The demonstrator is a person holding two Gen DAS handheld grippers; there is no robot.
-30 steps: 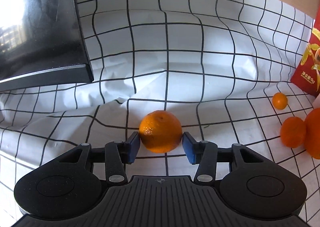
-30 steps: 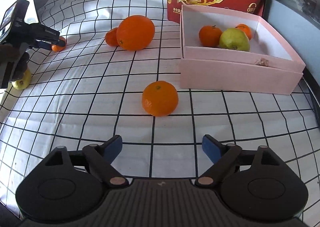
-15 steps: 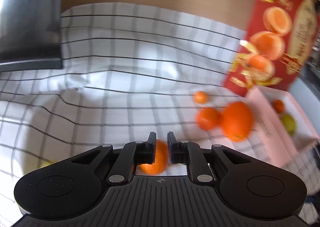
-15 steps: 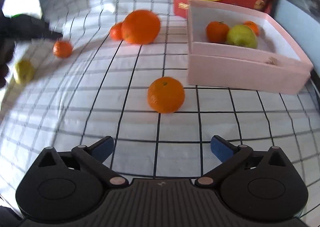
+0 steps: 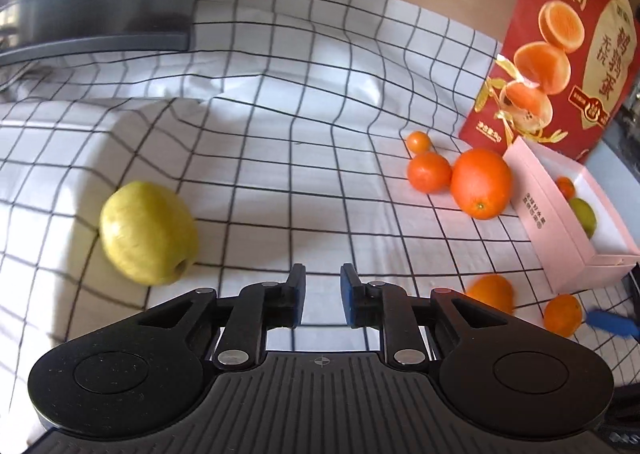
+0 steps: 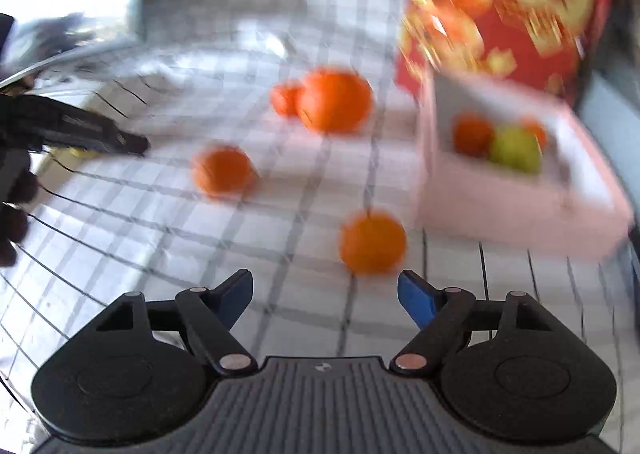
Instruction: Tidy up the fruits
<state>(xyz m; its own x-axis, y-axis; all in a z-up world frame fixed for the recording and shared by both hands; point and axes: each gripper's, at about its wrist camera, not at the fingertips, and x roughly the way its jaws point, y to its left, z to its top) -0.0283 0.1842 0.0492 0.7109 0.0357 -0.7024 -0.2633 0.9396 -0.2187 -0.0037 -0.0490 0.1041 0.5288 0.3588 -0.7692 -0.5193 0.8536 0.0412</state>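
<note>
Fruits lie scattered over a tabletop (image 5: 280,158) covered by a white cloth with a black grid. Farthest left in the left wrist view sits a yellow-green apple (image 5: 148,232), on its side with the stem pit facing the camera, well left of the left tool (image 5: 322,296). That tool's blue pads are drawn close together, with only a narrow gap and bare cloth showing between them; nothing is pinched. To its right, near the black linkage, a blurred orange (image 5: 491,291) rests on the cloth, and just beyond it a second orange (image 5: 563,314) sits beside a blue pad of the other tool. Farther back, a tiny tangerine (image 5: 419,142), a medium tangerine (image 5: 429,172) and a large orange (image 5: 482,183) form a tight cluster, the last two touching. Right of them stands an open pink box (image 5: 548,214) holding a green fruit and a small orange one, with a red printed carton (image 5: 560,46) upright behind it.

The right wrist view is heavily blurred. At its left edge a hand (image 6: 14,190) grips the other tool. The right tool (image 6: 325,292) has its jaws spread wide and closing, with nothing between them; one orange (image 6: 373,242) lies just ahead of its right pad, apart from it.
</note>
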